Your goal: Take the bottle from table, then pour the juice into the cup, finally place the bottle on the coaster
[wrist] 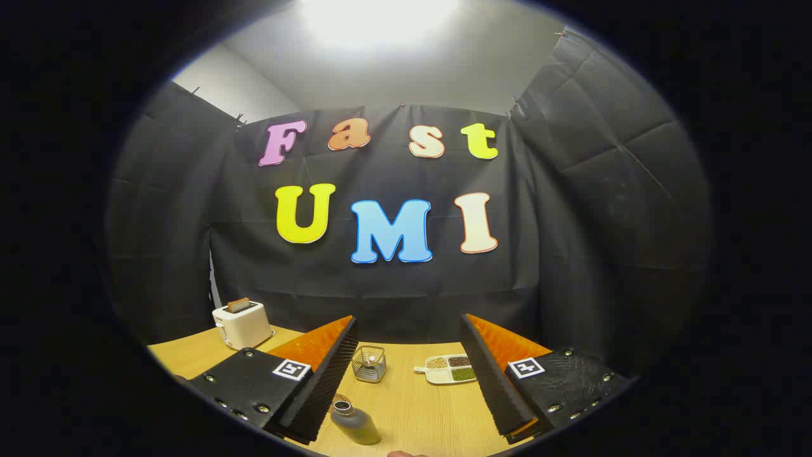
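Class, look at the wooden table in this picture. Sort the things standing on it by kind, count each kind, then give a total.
Bottle, between the open claw fingers, near the left one: 1
Wire basket, beyond the fingers: 1
Divided tray of grains: 1
Toaster, with a slice in it: 1
Total: 4

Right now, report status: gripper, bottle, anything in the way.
Gripper open, fingers wide apart, holding nothing. Bottle upright on the table, between the fingers, beside the left one. Wire basket and divided tray stand beyond; path to bottle looks clear.
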`<state>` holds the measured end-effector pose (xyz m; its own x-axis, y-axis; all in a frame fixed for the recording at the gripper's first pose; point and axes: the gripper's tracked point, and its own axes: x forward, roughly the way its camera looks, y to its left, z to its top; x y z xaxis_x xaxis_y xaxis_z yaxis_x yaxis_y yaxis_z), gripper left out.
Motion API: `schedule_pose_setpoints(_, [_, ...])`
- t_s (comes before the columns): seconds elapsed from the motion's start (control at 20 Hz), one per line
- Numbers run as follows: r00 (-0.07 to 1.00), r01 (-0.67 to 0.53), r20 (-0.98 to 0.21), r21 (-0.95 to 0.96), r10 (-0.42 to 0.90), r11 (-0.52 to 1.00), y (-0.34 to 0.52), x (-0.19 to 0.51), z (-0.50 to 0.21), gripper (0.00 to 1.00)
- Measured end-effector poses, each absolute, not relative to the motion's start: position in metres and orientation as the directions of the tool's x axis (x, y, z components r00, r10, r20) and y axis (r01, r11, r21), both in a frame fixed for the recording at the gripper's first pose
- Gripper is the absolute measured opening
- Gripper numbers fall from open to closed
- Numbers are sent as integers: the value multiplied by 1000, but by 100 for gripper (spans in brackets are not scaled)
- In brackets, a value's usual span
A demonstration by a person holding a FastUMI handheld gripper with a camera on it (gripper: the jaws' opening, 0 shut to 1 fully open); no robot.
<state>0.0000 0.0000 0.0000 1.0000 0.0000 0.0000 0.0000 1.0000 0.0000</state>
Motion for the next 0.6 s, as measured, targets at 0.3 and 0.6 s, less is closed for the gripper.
schedule_pose_setpoints(0.3, [1000, -9, -11, -5, 8, 1000, 1, 2, -6, 98])
schedule_pose_setpoints(0.6, [999, 32, 9, 16, -32, 999, -5, 4, -4, 98])
